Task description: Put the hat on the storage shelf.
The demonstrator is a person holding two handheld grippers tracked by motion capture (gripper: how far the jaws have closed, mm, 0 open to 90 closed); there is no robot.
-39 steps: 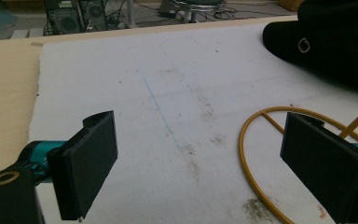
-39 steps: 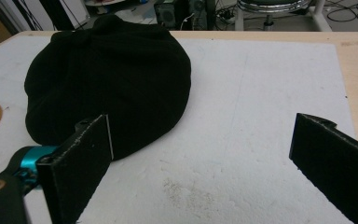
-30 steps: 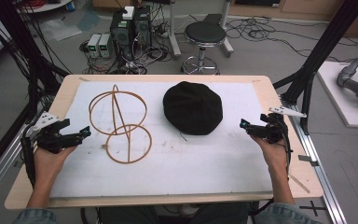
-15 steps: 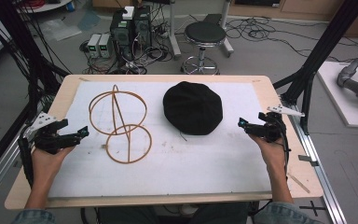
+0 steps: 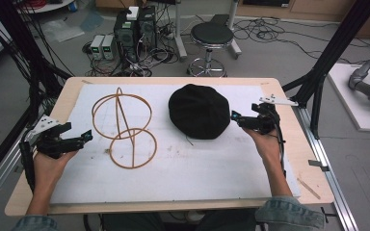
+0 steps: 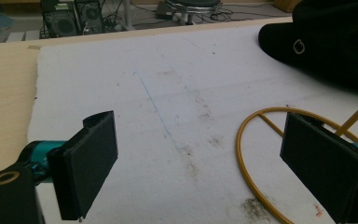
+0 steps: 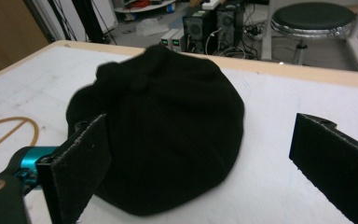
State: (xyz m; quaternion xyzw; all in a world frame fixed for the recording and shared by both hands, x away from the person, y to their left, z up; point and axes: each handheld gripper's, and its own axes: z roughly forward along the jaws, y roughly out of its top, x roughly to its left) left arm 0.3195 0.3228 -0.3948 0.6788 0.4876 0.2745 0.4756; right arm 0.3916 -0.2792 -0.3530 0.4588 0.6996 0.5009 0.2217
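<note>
A black cap (image 5: 199, 110) lies crown up on the white mat, right of centre; it also shows in the right gripper view (image 7: 168, 126) and at the top right of the left gripper view (image 6: 335, 42). A yellow wire stand (image 5: 122, 126), two rings joined by rods, rests left of the cap; its lower ring (image 6: 261, 154) lies in front of the left jaws. My left gripper (image 5: 87, 136) hovers open just left of the stand. My right gripper (image 5: 234, 117) is open at the cap's right edge, jaws apart and empty (image 7: 200, 163).
The white mat (image 5: 212, 163) covers most of the wooden table (image 5: 289, 96). A black frame post (image 5: 318, 77) stands at the right back corner, another at the left. Behind the table are a stool (image 5: 213, 36), computer boxes (image 5: 135, 24) and floor cables.
The right gripper has edged left, closer to the cap's rim. The left gripper has shifted slightly toward the wire stand. Cap and stand have not moved.
</note>
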